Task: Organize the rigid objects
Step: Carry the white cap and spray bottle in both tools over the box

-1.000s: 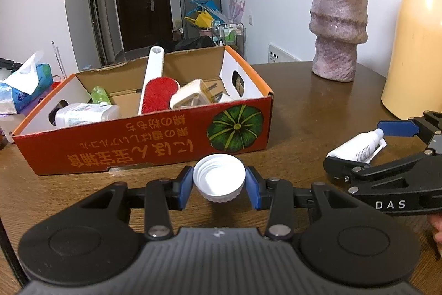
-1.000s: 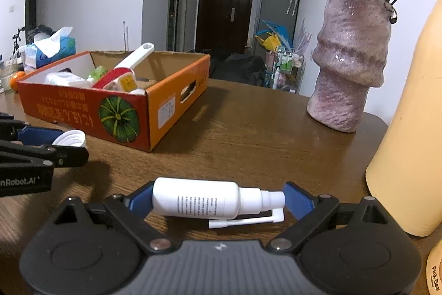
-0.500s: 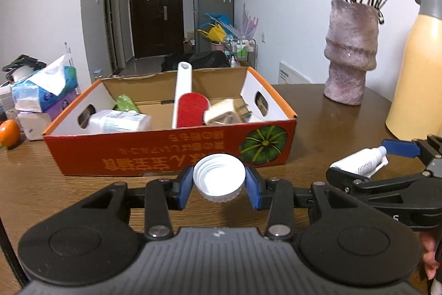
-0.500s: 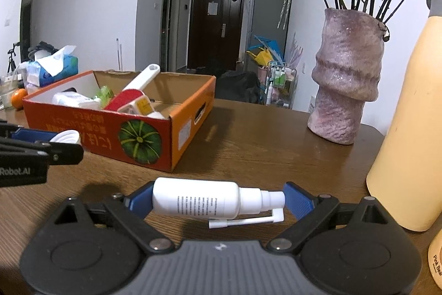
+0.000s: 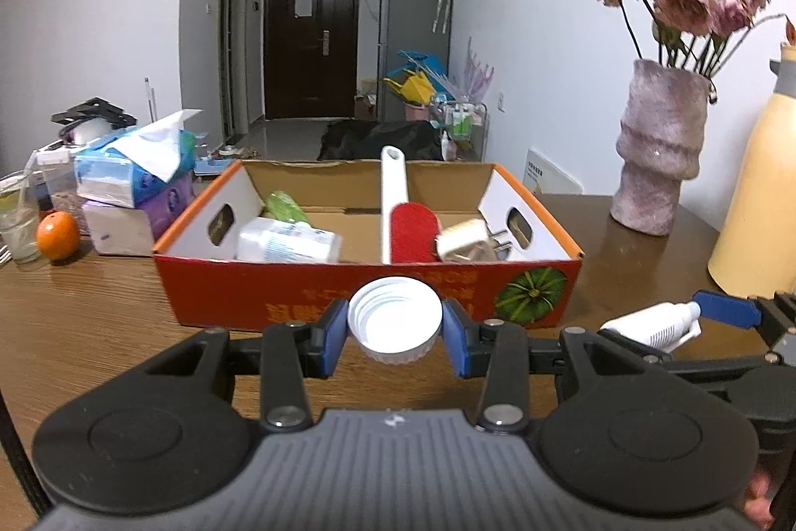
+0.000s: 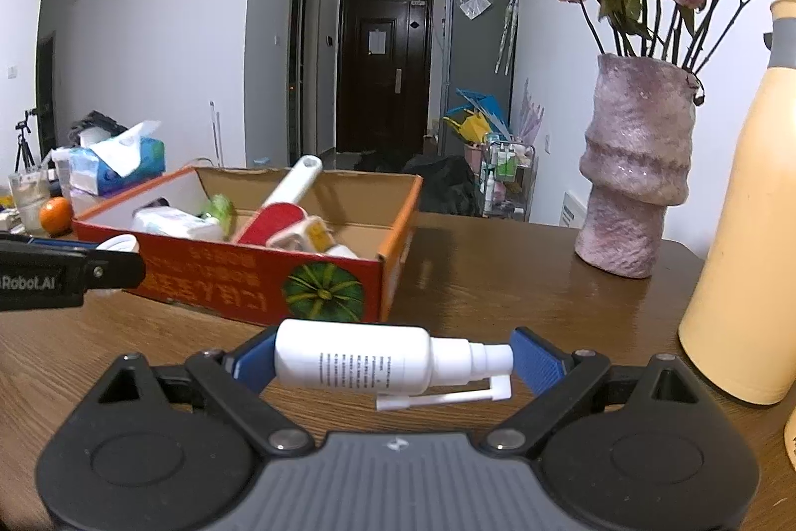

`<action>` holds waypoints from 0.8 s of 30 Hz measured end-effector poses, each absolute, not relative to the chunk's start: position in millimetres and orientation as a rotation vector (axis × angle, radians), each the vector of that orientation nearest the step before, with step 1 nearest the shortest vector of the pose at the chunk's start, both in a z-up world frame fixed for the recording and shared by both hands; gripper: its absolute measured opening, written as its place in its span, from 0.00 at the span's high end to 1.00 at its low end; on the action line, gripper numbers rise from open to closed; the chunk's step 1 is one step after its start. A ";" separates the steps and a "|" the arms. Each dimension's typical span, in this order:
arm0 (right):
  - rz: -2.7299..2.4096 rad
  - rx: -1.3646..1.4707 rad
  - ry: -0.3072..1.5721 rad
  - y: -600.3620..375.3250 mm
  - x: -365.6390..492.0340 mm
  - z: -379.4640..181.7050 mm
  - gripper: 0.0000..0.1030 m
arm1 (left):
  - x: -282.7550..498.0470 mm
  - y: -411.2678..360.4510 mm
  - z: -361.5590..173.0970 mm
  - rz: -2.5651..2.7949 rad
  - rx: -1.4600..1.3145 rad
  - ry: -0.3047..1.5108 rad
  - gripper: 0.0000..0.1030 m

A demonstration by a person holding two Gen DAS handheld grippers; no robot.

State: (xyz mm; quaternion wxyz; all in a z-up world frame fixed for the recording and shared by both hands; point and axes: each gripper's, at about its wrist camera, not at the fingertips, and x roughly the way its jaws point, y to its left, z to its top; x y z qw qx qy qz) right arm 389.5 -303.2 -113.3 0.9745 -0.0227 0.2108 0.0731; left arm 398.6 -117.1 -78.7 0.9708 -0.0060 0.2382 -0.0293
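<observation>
Being carried toward the cardboard box (image 5: 368,282), a white cap (image 5: 395,319) is being gripped across its ribbed rim by the left tool (image 5: 395,327), whose blue pads (image 5: 334,334) are pressing on opposite sides so the round piece cannot roll out. It is being held with its hollow side showing, raised off the tabletop (image 5: 89,332) and just in front of the box's near wall. A white spray bottle (image 6: 370,364) is being held lengthwise by the right tool (image 6: 383,362), one pad against the base and the other against the nozzle end, so the jaws are being kept fairly wide; its thin spout is hanging free below. This bottle, too, is being kept clear of the wood, to the right of the box's pumpkin-printed corner.

Inside the box, a red-headed brush (image 5: 405,222), a plug adapter (image 5: 470,242), a lying white bottle (image 5: 286,240) and a green item are already being stored, which suggests both held items are meant for the open space there. The near wall is probably needing to be cleared before either is released. A vase (image 6: 637,172), a yellow flask (image 6: 746,232), tissue packs (image 5: 134,167) and an orange (image 5: 57,235) are being left outside.
</observation>
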 end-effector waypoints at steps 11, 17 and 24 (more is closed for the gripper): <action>0.174 -0.006 0.379 -261.3 381.9 -97.9 0.07 | 396.4 -81.1 -64.3 -0.026 -0.051 0.443 0.59; 0.185 -0.011 0.365 -239.0 384.2 -95.5 0.07 | 399.2 -61.9 -58.6 -0.005 -0.062 0.424 0.59; 0.184 -0.002 0.344 -215.4 390.2 -93.1 0.07 | 407.7 -41.5 -52.1 0.015 -0.076 0.401 0.59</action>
